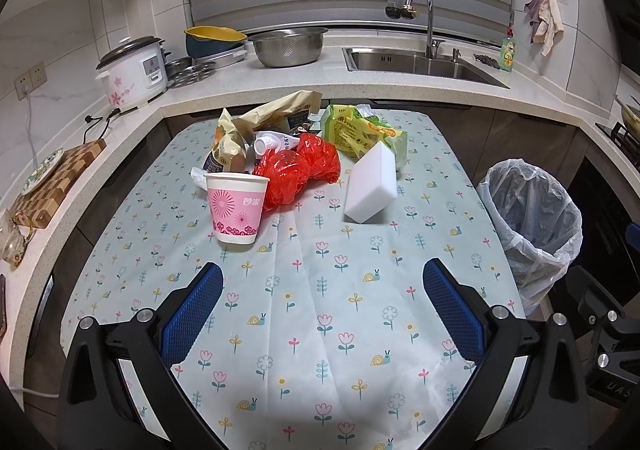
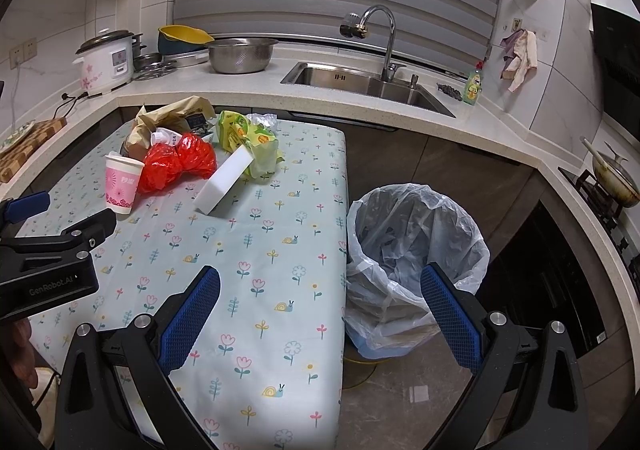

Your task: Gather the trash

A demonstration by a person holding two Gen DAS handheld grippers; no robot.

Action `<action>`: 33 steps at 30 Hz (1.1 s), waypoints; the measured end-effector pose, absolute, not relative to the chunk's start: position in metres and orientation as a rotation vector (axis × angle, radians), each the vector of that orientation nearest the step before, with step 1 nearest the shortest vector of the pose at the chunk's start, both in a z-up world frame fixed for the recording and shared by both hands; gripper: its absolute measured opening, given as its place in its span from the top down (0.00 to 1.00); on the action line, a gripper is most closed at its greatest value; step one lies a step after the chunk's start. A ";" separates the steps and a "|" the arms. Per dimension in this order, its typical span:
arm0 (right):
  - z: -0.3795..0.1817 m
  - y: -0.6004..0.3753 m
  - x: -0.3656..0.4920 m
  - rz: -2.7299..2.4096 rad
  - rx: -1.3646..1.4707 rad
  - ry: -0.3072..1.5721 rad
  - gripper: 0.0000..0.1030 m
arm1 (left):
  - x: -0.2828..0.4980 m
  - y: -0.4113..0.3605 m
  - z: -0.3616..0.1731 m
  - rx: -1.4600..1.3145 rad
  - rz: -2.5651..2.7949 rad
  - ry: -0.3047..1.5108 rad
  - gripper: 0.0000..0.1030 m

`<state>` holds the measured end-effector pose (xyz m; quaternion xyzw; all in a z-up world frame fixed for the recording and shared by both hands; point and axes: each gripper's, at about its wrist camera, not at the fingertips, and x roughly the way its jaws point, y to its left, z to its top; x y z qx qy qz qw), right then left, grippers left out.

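Observation:
Trash lies heaped at the far end of the flowered table [image 1: 320,310]: a pink paper cup [image 1: 236,207] upright, a red plastic bag [image 1: 298,170], tan paper bags [image 1: 276,114], a small white bottle [image 1: 272,142], a yellow-green wrapper [image 1: 362,130] and a white sponge block [image 1: 371,183] leaning on it. My left gripper [image 1: 322,284] hovers open over the near table, well short of the cup. My right gripper [image 2: 320,286] is open too, above the table's right edge next to the lined bin [image 2: 416,250]. The same pile shows in the right wrist view, with the cup [image 2: 122,186] and sponge [image 2: 224,180].
A bin [image 1: 530,226] with a clear liner stands on the floor right of the table. Behind runs a counter with a rice cooker [image 1: 134,70], steel colander [image 1: 286,46], sink [image 1: 420,64] and dish soap [image 1: 507,52]. A chopping board [image 1: 52,182] lies left; a stove with a pan [image 2: 616,178] is at right.

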<state>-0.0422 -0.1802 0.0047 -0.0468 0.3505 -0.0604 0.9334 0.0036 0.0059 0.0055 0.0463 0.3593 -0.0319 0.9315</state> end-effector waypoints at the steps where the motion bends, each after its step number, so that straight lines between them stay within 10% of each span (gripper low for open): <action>1: 0.005 -0.180 -0.042 -0.123 -0.095 0.717 0.07 | 0.004 0.006 0.005 0.095 -0.065 0.737 0.07; 33: 0.005 -0.174 -0.035 -0.124 -0.086 0.720 0.07 | 0.007 0.011 0.002 0.071 -0.109 0.750 0.07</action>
